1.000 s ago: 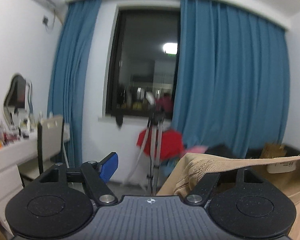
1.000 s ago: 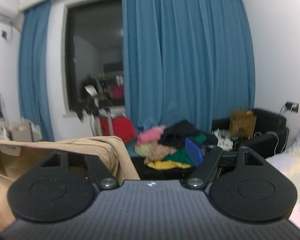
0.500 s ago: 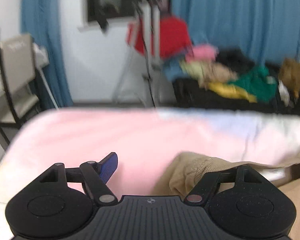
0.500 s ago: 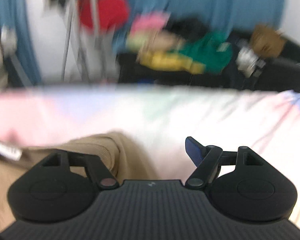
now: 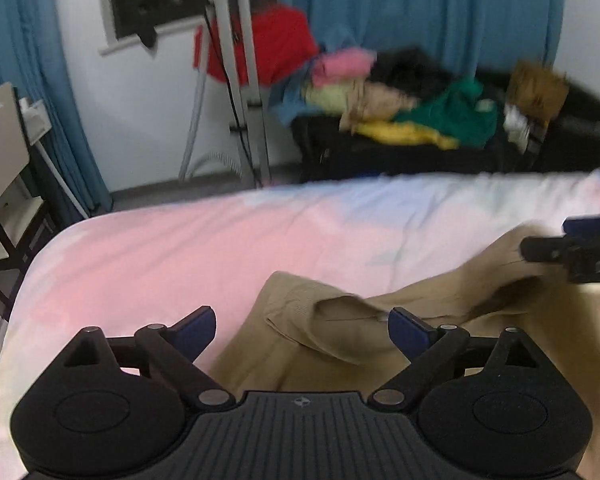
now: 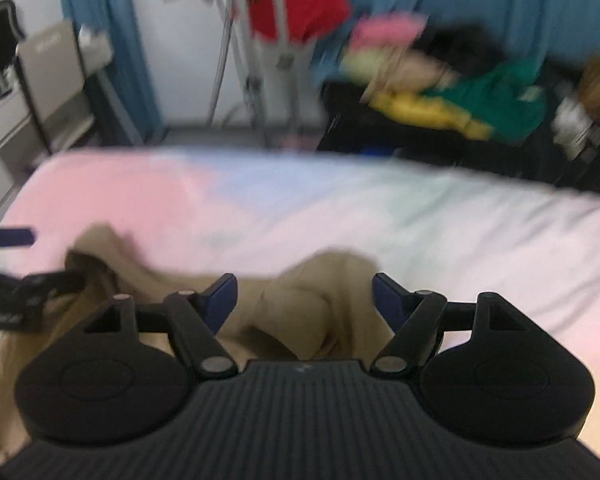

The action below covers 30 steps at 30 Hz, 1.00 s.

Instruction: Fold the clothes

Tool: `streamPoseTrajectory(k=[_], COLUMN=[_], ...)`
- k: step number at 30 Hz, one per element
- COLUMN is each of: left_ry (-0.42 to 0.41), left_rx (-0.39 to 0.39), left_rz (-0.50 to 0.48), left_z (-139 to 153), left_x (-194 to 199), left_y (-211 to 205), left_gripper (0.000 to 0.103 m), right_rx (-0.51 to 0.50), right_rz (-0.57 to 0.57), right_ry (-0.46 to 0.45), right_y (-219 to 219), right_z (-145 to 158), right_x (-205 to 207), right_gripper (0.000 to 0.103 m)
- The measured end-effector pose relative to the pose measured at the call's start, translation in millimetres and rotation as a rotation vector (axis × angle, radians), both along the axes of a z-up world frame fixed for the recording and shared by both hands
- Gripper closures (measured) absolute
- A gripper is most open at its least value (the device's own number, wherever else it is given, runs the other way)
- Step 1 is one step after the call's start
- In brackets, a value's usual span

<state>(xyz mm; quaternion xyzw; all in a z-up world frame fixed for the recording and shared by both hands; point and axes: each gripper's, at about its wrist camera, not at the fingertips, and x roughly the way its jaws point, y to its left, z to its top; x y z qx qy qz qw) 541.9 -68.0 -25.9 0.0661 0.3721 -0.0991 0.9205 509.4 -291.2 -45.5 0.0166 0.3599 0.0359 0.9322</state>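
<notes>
A tan garment [image 5: 340, 332] lies crumpled on the pastel pink and white bed sheet [image 5: 172, 248]. My left gripper [image 5: 302, 326] is open, its blue pads spread on either side of a folded corner of the garment. The garment also shows in the right wrist view [image 6: 300, 304], where my right gripper [image 6: 305, 300] is open above another bunched corner. Each gripper shows at the edge of the other's view.
Beyond the bed's far edge stand a black sofa [image 5: 400, 152] piled with coloured clothes, a tripod stand [image 5: 236, 80] with a red cloth, blue curtains and a chair [image 5: 4, 160] at the left. The sheet [image 6: 420, 220] stretches to the right.
Both grippers came down from holding the garment up in the air to the bed. Both jaws have opened and let go of the garment, which now lies on the sheet.
</notes>
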Motion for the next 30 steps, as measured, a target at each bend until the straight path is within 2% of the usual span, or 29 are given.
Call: streamPoseTrajectory(k=[4, 9, 12, 18, 22, 25, 30], left_ry=[-0.120, -0.224, -0.241, -0.248, -0.249, -0.226, -0.164], left_rx=[-0.096, -0.111, -0.128, -0.193, -0.230, -0.295, -0.342], left_rz=[0.022, 0.023, 0.043, 0.104, 0.129, 0.168, 0.262], left_z=[29.8, 64.2, 83.7, 103.0, 105.7, 94.3, 55.1], left_x=[-61.1, -155.2, -214.0, -310.8, -354.1, -365.7, -354.9], left_y=[10.8, 29.0, 45.0, 75.0, 88.7, 102.2, 129.9], left_gripper=[0.008, 0.008, 0.008, 0.008, 0.008, 0.008, 0.008], right_rx=[0.028, 0.145, 0.182, 0.160, 0.152, 0.181, 0.159], right_rz=[-0.066, -0.130, -0.160, -0.182, -0.182, -0.170, -0.160], right_ry=[-0.122, -0.249, -0.286, -0.337, -0.363, -0.390, -0.426], right_y=[0.2, 1.1, 3.1, 13.5, 26.8, 31.2, 31.8], right_z=[21.3, 51.2, 60.1, 81.5, 96.0, 96.7, 65.2], right_x=[-55.7, -162.6, -220.6, -317.0, -368.5, -400.6, -420.3], right_gripper=[0.028, 0.028, 0.028, 0.028, 0.028, 0.028, 0.028])
